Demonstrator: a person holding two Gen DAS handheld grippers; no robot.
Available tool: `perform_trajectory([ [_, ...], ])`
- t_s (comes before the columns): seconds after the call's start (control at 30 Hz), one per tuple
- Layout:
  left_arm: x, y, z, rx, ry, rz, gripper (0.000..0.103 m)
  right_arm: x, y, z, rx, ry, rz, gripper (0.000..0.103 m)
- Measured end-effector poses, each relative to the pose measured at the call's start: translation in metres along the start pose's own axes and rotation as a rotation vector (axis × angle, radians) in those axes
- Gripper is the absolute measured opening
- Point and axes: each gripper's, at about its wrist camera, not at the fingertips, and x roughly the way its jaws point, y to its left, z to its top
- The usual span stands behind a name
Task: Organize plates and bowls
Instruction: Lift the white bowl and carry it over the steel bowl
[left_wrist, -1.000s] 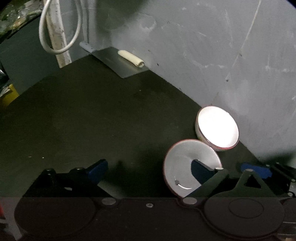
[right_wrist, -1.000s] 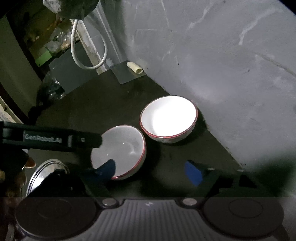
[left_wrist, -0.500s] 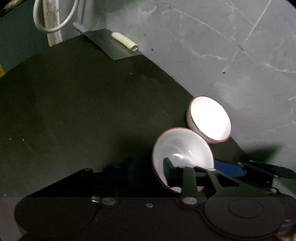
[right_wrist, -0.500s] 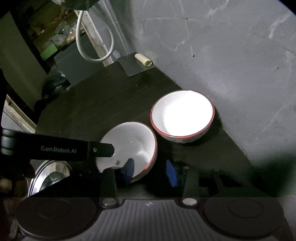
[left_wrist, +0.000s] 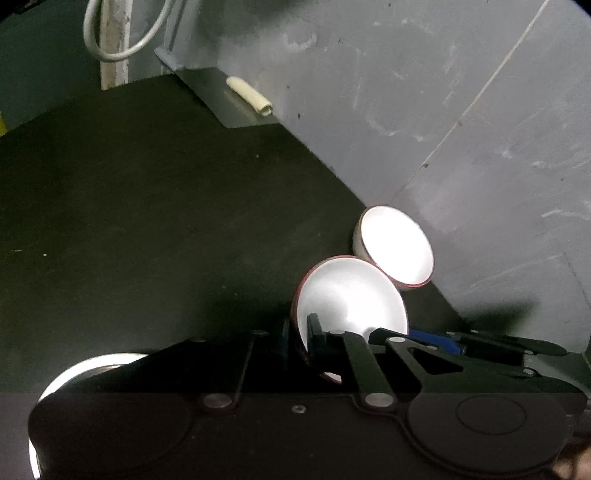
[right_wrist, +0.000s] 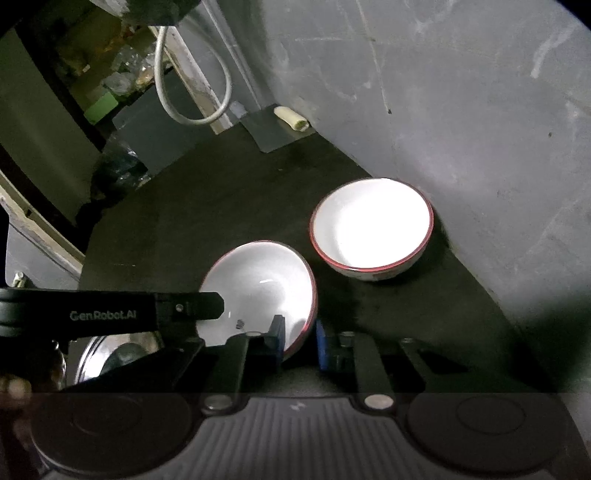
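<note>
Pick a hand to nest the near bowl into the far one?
Right, probably. Both claws pinch the near bowl by its rim. The right claw, closing, sits on the side nearer the far bowl; the left claw holds the opposite side.

Both the left hand-held gripper (left_wrist: 299, 341) and right hand-held gripper (right_wrist: 300, 341) point steeply downward, jaws closing.

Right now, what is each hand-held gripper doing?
Left hand-held gripper: shut on the near bowl rim.
Right hand-held gripper: closing on the same rim.
</note>
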Motion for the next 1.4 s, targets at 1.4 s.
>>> perform_trajectory([
  [1.4,-0.167,0.031,-0.155,-0.213,-0.160,-0.035,0.009,-0.101,0.104,-0.078,-0.398,0.168,0.281,0.019],
])
